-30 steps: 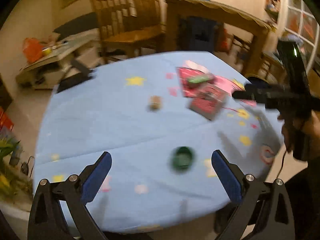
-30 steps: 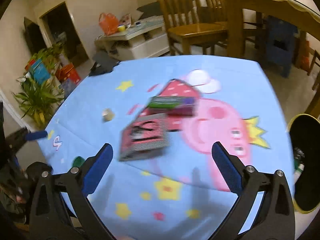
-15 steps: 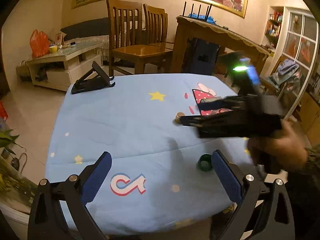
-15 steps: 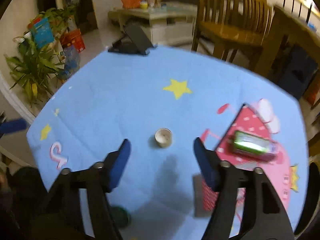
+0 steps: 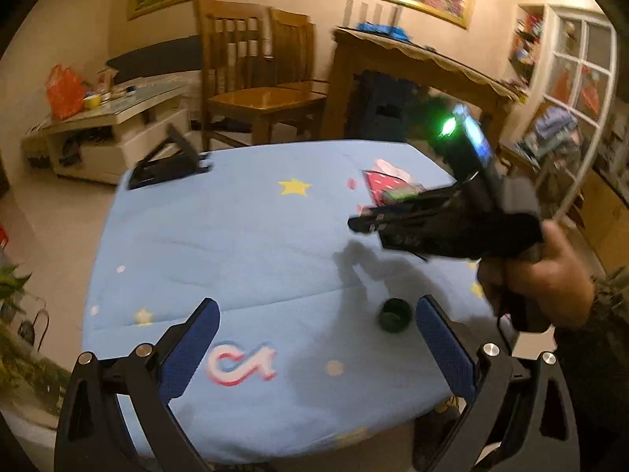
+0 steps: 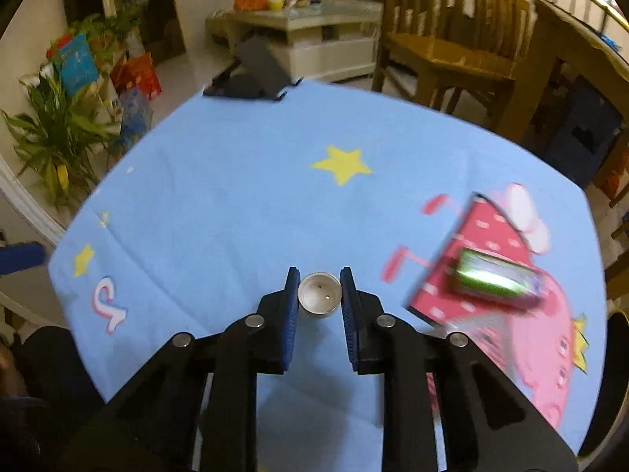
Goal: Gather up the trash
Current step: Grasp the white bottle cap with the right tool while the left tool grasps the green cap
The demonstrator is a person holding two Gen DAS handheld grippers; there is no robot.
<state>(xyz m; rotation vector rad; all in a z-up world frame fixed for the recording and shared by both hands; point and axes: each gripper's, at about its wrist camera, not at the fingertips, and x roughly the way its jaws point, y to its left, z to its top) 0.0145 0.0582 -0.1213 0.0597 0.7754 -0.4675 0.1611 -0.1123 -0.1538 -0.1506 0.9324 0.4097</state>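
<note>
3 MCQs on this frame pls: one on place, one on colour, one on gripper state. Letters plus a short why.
1. Where is the small silver cup?
A. between the right gripper fingers
B. on the red packet
C. beside the black stand

2. What colour is the small cap near the left gripper?
A. yellow
B. dark green
C. white

3. How does the left gripper stand?
A. shut on the cap
B. shut on nothing
C. open, holding nothing

Key: 1 A, both blue pads flank the cup in the right wrist view. 2 B, it reads dark green on the blue tablecloth. 3 C, its fingers are wide apart with only cloth between.
</note>
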